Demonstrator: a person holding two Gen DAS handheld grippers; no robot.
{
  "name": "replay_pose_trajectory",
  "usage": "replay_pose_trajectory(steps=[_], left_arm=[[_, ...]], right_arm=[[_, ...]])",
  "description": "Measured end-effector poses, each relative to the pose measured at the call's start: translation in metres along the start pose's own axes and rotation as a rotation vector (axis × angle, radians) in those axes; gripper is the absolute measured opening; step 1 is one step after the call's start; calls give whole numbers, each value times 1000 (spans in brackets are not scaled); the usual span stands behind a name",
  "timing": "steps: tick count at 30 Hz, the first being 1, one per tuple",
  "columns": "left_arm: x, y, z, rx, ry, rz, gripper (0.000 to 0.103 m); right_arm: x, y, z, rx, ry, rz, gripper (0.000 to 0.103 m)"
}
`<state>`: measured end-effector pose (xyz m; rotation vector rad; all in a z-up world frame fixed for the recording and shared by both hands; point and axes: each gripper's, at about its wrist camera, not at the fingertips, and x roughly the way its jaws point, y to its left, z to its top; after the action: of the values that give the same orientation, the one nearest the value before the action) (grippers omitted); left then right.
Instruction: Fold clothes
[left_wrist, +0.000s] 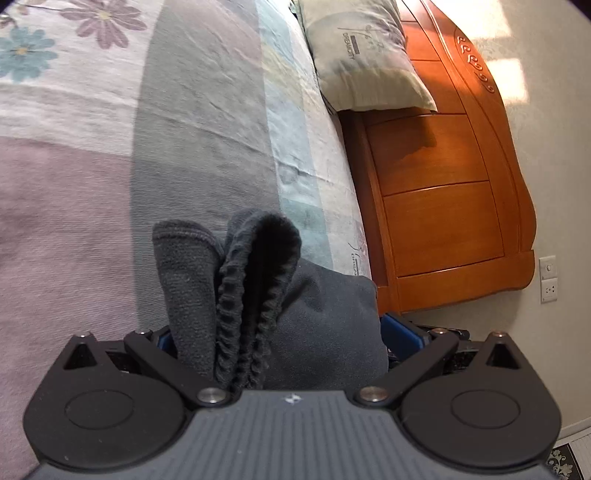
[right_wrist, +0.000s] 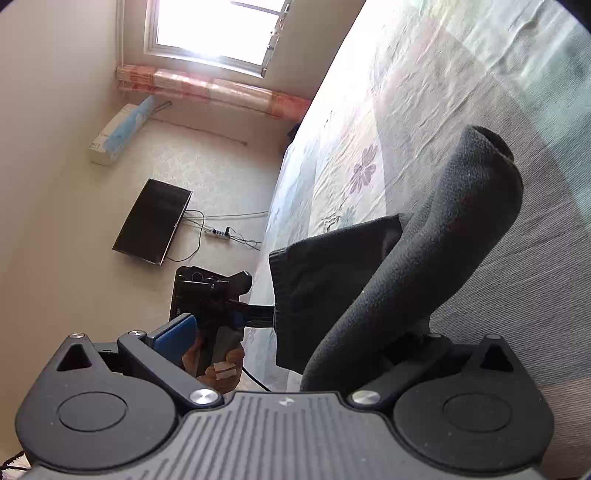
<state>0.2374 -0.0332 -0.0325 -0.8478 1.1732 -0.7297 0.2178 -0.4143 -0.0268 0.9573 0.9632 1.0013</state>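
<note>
The left tongs (left_wrist: 275, 332) pinch a dark grey fleece garment (left_wrist: 325, 325) — its ribbed elastic waistband (left_wrist: 255, 295) stands up bunched between the blue pads, which are spread wide by the thickness of cloth between them. The garment hangs above a bed sheet (left_wrist: 192, 122) with grey, mauve and pale blue-green panels and printed daisies. Ahead and to the right of the left tongs a grey-green pillow (left_wrist: 365, 55) leans against a carved orange wooden headboard (left_wrist: 450, 177); the pillow bears printed writing, partly readable as "DREAMCITY", and a similar small mark shows on the sheet edge, too small to read. Two white wall sockets (left_wrist: 547, 278) sit on the wall beyond the headboard.

The right tongs (right_wrist: 295, 332) hold another part of the same garment, a thick fold rising ahead of them; one blue pad (right_wrist: 175, 332) shows at the left, the other is hidden by cloth, so how tightly they grip I cannot tell. Left of them, in the right wrist view, a hand (right_wrist: 221, 365) grips the left device's handle. Beyond it are a black flat screen (right_wrist: 153, 221), a power strip (right_wrist: 218, 232), a window (right_wrist: 214, 29) and a rolled pink-patterned curtain (right_wrist: 214, 88).
</note>
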Motion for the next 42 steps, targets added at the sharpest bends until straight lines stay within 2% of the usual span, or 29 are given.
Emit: replay_pose_trajectory(steps=[5, 9, 13, 16, 23, 28, 33, 42], left_arm=[[42, -28, 18, 56, 60, 9, 101], [67, -35, 24, 81, 99, 50, 101], [70, -21, 25, 47, 97, 59, 101], [71, -4, 22, 5, 117, 80, 101], [77, 2, 23, 7, 141, 103, 101], [67, -9, 23, 22, 126, 61, 101], [64, -23, 24, 47, 122, 23, 101], [102, -62, 41, 118, 154, -2, 101]], right_arm=[[-30, -11, 10, 9, -53, -9, 103], [-44, -29, 15, 38, -73, -39, 103], [-52, -53, 14, 76, -86, -69, 103], [-49, -69, 11, 113, -104, -60, 103], [-27, -95, 7, 164, -71, -80, 103], [-38, -88, 8, 132, -91, -23, 103], [-53, -79, 10, 92, -106, -19, 103], [-88, -64, 6, 26, -169, -44, 103]])
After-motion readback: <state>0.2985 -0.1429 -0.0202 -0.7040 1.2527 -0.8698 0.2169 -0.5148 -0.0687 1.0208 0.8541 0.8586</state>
